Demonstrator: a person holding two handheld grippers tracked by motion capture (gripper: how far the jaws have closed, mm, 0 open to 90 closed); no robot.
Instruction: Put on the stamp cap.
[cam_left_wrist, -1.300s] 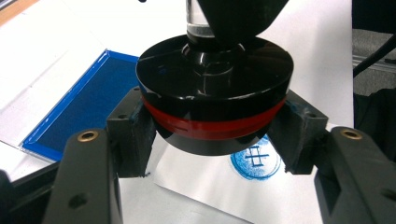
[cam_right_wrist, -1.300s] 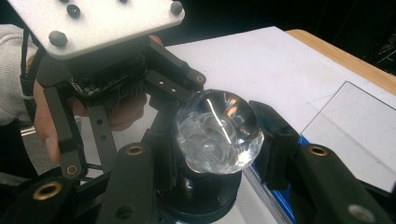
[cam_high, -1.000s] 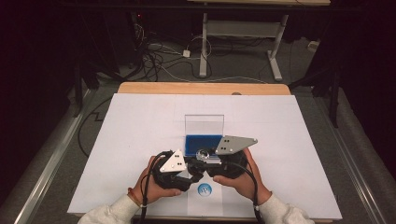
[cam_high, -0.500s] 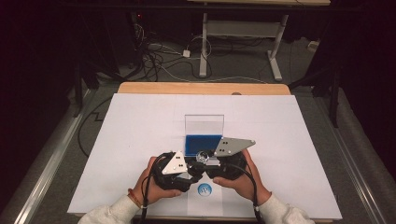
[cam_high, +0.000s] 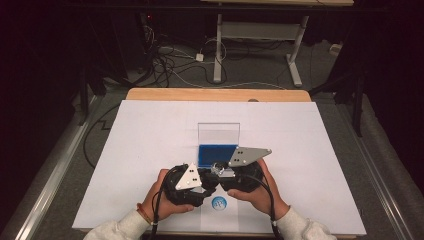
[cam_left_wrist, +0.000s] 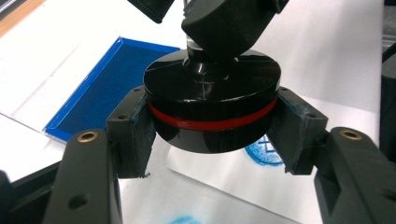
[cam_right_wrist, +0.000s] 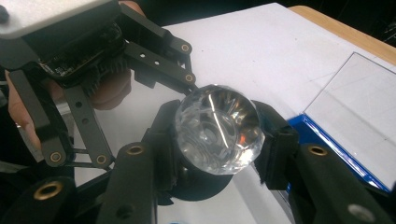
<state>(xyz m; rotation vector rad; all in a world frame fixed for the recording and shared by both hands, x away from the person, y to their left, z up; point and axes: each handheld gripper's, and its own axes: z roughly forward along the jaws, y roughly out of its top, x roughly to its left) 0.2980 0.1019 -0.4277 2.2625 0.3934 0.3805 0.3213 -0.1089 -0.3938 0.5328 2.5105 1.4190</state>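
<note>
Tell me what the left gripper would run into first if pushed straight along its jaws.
The left gripper is already clamped on the black stamp base; beyond it, probably the right gripper, though depth is unclear.

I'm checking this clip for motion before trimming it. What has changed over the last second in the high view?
Almost nothing. The right gripper and its grey three-cornered plate drifted slightly down and left, toward the person. The left gripper stayed put beside it, both meeting at the round black stamp with a red band and clear faceted knob. The open blue ink pad case, blue round print and white sheet did not move.
</note>
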